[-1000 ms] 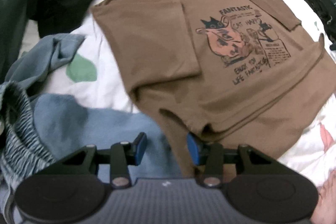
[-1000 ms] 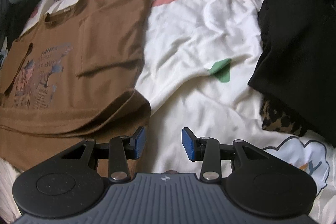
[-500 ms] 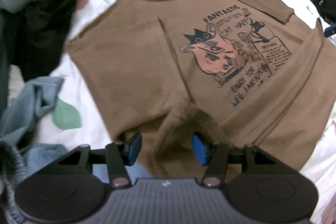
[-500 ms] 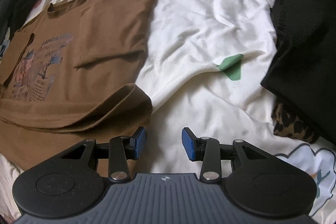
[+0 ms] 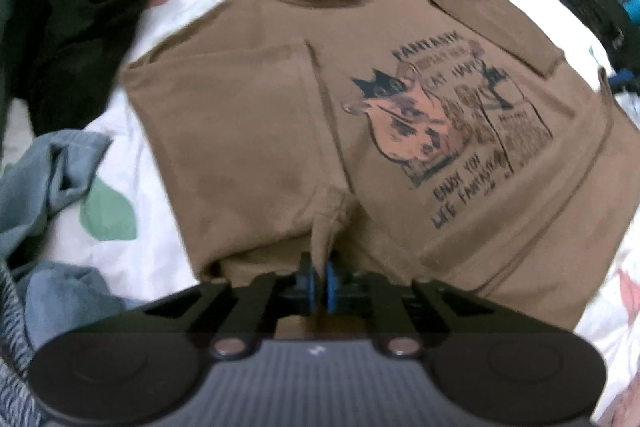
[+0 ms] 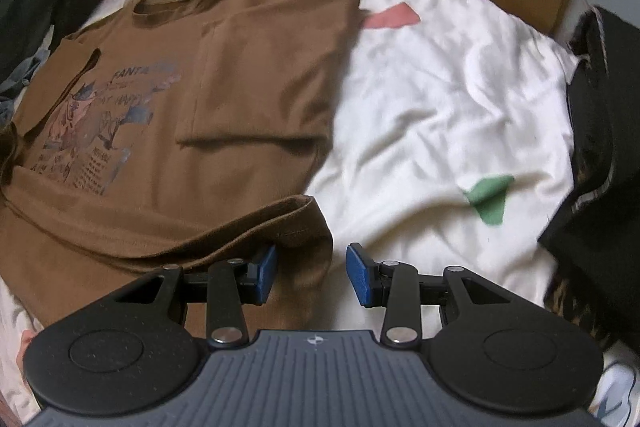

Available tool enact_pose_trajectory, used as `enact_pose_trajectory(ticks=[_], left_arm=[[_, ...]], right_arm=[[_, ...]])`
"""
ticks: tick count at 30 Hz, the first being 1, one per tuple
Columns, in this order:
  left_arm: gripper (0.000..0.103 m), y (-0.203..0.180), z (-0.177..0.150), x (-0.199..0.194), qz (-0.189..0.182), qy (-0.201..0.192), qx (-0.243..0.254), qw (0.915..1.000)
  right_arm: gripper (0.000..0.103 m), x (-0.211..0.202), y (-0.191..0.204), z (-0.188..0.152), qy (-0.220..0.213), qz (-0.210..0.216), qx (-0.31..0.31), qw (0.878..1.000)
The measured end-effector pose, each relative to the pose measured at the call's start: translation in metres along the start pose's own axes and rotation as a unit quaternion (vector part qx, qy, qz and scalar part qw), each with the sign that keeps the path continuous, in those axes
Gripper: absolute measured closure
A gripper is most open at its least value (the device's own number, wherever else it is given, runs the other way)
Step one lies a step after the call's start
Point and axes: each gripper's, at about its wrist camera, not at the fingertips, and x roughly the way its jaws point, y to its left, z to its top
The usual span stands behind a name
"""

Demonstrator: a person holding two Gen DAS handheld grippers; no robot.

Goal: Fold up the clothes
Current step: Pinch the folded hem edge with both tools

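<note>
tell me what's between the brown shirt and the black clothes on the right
In the right wrist view, only bare white sheet with a green patch lies between the brown shirt and the black clothes.

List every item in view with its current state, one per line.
brown T-shirt: spread print-up, sleeves folded in, lower part doubled over.
left gripper: shut on a pinch of the shirt's folded edge.
right gripper: open, over the shirt's corner.
blue-grey garment: crumpled.
black garment: heaped.
white sheet: wrinkled.
</note>
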Motion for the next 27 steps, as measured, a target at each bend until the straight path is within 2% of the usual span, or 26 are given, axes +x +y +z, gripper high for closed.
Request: enact_pose_trajectory(ticks=[3,6,7,10,13,14,17,20,22,24,26,27], left_arm=[[0.1,0.009,-0.003,-0.006,0.004,-0.007,-0.046,0.9989],[0.1,0.017,-0.007,-0.01,0.011,-0.01,-0.083,0.9964],[0.1,0.021,-0.009,-0.01,0.015,-0.009,-0.096,0.9952],[0.1,0.035,-0.015,-0.008,0.014,-0.014,-0.158,0.9872],[0.1,0.044,-0.023,-0.001,0.008,-0.017,-0.216,0.9762],[0.1,0.044,-0.024,0.002,0.008,-0.017,-0.221,0.9752],[0.092,0.04,-0.023,0.007,0.008,-0.013,-0.212,0.9771],[0.075,0.04,-0.018,0.008,0.012,-0.013,-0.206,0.9785],[0.069,0.039,-0.014,0.009,0.012,-0.014,-0.2,0.9796],[0.068,0.036,-0.009,0.015,0.021,-0.008,-0.186,0.9823],[0.068,0.035,-0.005,0.021,0.026,-0.003,-0.18,0.9834],[0.068,0.037,-0.004,0.023,0.024,-0.001,-0.183,0.9828]], right_arm=[[0.062,0.006,0.002,0.007,0.004,0.008,-0.005,1.0],[0.083,0.012,0.005,0.01,0.009,0.012,-0.005,1.0],[0.099,0.015,0.004,0.011,0.014,0.015,0.0,1.0],[0.102,0.018,-0.002,0.01,0.021,0.026,0.027,0.999],[0.102,0.014,-0.011,0.01,0.018,0.023,0.064,0.998],[0.102,0.012,-0.013,0.01,0.017,0.022,0.077,0.997],[0.101,0.016,-0.018,0.006,0.013,0.023,0.086,0.996],[0.098,0.02,-0.022,0.002,0.008,0.031,0.1,0.995],[0.096,0.021,-0.026,-0.001,0.0,0.043,0.116,0.992],[0.086,0.02,-0.028,-0.005,-0.007,0.058,0.123,0.991],[0.07,0.022,-0.029,-0.007,-0.011,0.061,0.117,0.991],[0.07,0.022,-0.029,-0.008,-0.014,0.062,0.114,0.991]])
